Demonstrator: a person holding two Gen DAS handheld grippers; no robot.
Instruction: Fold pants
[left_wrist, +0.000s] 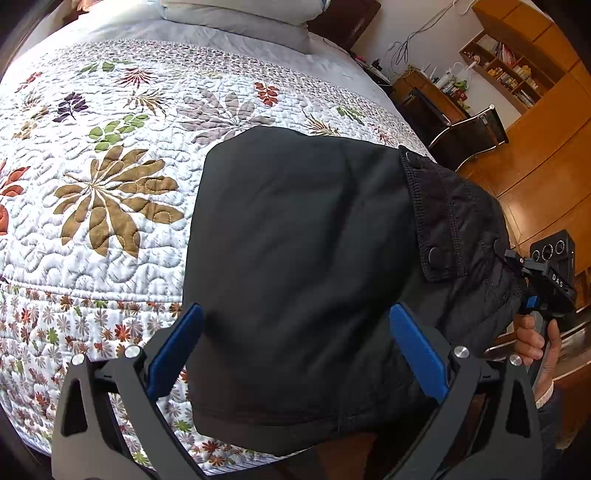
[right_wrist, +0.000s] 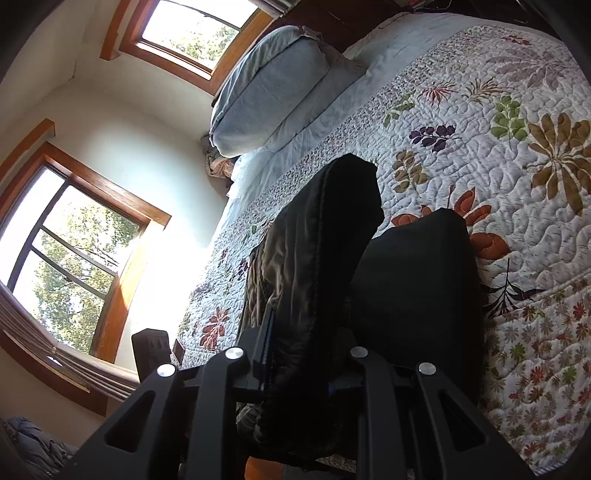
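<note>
left wrist view: black pants, folded into a thick bundle, lie at the near edge of a bed covered by a white floral quilt. the left tool hangs over the bundle with its blue-padded fingers spread wide to either side of the cloth, gripping nothing. a quilted waistband flap with dark snaps lies across the bundle's right side. at the right edge a hand grips the handle of the right tool, whose tip meets the edge of the pants. pale pillows sit at the head of the bed; wooden shelves and a chair stand beyond it.

right wrist view: the right tool is closed narrow on a raised fold of the pants, the cloth running up between its fingers. the rest of the bundle rests beside it on the quilt. a pale pillow lies at the head of the bed, and two wood-framed windows light the wall.
</note>
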